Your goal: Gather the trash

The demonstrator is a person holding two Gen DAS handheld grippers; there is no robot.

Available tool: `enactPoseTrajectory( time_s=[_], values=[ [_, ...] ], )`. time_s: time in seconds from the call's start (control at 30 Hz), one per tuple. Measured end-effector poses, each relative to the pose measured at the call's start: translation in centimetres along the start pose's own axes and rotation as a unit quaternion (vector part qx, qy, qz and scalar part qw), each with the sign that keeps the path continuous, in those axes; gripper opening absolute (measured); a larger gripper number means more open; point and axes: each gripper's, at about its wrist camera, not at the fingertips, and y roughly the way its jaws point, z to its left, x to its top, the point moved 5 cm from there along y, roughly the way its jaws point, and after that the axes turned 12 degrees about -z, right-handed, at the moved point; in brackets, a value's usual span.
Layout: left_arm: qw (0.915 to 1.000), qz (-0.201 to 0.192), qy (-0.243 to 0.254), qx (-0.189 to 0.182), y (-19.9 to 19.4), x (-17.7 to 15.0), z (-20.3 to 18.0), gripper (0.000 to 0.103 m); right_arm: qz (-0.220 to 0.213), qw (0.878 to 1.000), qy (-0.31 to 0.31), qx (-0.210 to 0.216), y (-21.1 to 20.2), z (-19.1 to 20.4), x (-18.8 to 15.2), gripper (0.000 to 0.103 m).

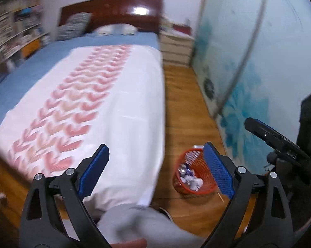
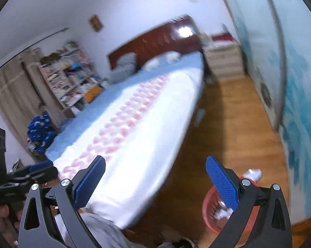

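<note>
Trash (image 1: 189, 178) sits heaped in the red mesh basket (image 1: 183, 188) on the wood floor (image 1: 182, 107), between the foot corner of the bed (image 1: 118, 95) and the blue-painted wardrobe door (image 1: 248, 66). Crumpled white paper and a striped wrapper fill it near the rim. Basket stands upright, mouth up, long axis vertical (round, so no facing side to speak of). Sensible spot: clear of the walkway, within reach from the bedside.

Left gripper (image 1: 155, 171): blue pads spread wide, nothing between them. Right gripper (image 2: 155, 181): likewise wide apart and empty. Both tilt down past the bed corner, with the basket low in each view; my guess is the load has gone in. A white scrap (image 2: 253, 174) lies by the basket's far rim; whether in or out, I can't tell.
</note>
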Motion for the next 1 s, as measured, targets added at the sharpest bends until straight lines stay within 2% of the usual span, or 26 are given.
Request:
enactPoseTrajectory(
  time_s=[0.13, 0.2, 0.3, 0.37, 0.43, 0.6, 0.73, 1.0],
  values=[
    [0.9971, -0.032, -0.028, 0.063, -3.3, -0.8, 4.8, 0.094, 0.008, 0.999, -0.031, 0.035, -0.2, 6.9, -0.6, 0.096],
    [0.9955, -0.040, -0.037, 0.078, -4.4, -1.3, 6.5, 0.094, 0.007, 0.998, -0.045, 0.050, -0.4, 9.1, -1.3, 0.096],
    [0.9923, -0.050, -0.053, 0.101, -5.6, -2.9, 8.9, 0.095, 0.014, 0.996, -0.084, 0.031, -0.6, 11.6, -3.5, 0.096],
    [0.9914, -0.052, -0.061, 0.103, -6.1, -3.9, 10.3, 0.095, 0.026, 0.995, -0.090, 0.016, -0.5, 12.3, -5.4, 0.096],
    [0.9910, -0.050, -0.068, 0.104, -6.3, -4.9, 11.1, 0.095, 0.051, 0.995, -0.082, 0.027, -0.3, 12.8, -7.3, 0.096],
    [0.9910, -0.059, -0.074, 0.095, -6.9, -7.0, 11.5, 0.095, 0.061, 0.993, -0.095, 0.028, -0.3, 12.6, -9.8, 0.096],
    [0.9916, -0.051, -0.083, 0.086, -6.8, -7.9, 11.1, 0.095, 0.071, 0.992, -0.090, 0.050, -0.4, 12.4, -10.9, 0.096],
    [0.9937, -0.045, -0.073, 0.073, -6.7, -8.6, 9.6, 0.095, 0.078, 0.990, -0.100, 0.061, 0.0, 12.7, -11.1, 0.096]
  ],
)
